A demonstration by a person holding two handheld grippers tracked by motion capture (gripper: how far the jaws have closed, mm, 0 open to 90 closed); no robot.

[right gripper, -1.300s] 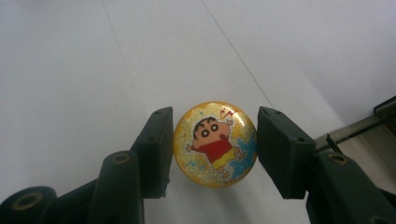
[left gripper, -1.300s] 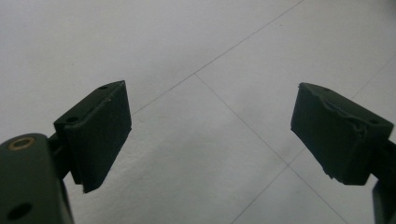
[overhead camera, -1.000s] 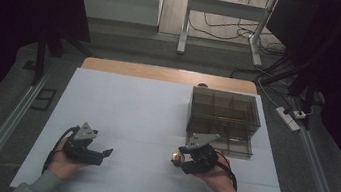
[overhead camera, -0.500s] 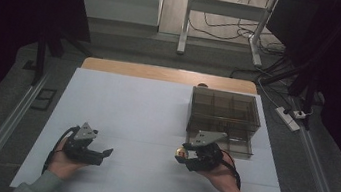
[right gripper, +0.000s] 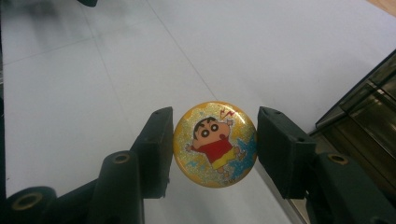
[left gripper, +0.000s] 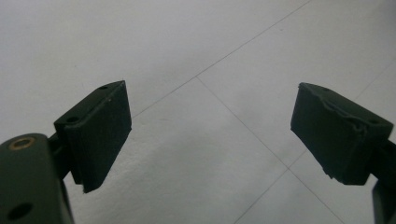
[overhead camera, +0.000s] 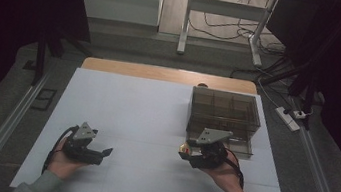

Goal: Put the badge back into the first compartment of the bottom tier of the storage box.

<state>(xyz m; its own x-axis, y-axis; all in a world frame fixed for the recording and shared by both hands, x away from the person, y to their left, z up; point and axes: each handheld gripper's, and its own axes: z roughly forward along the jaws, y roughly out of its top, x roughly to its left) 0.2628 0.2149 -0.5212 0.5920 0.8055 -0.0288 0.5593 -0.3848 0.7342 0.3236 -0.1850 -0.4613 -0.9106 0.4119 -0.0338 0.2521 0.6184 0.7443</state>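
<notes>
One round cartoon badge clamped in right gripper beside one compartment box; left gripper wide open, empty.

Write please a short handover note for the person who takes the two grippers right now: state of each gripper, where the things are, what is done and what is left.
Right gripper: jaws shut on the round cartoon badge, held by its edges above the white table, just in front of the compartment box.
Left gripper: jaws open, nothing between them, low over the table at the person's left.
Done: the badge is picked up.
Left, as it seems: bring the badge over the box, which stands at the right of the table, and release it into one compartment. Which compartment is meant cannot be told.
</notes>
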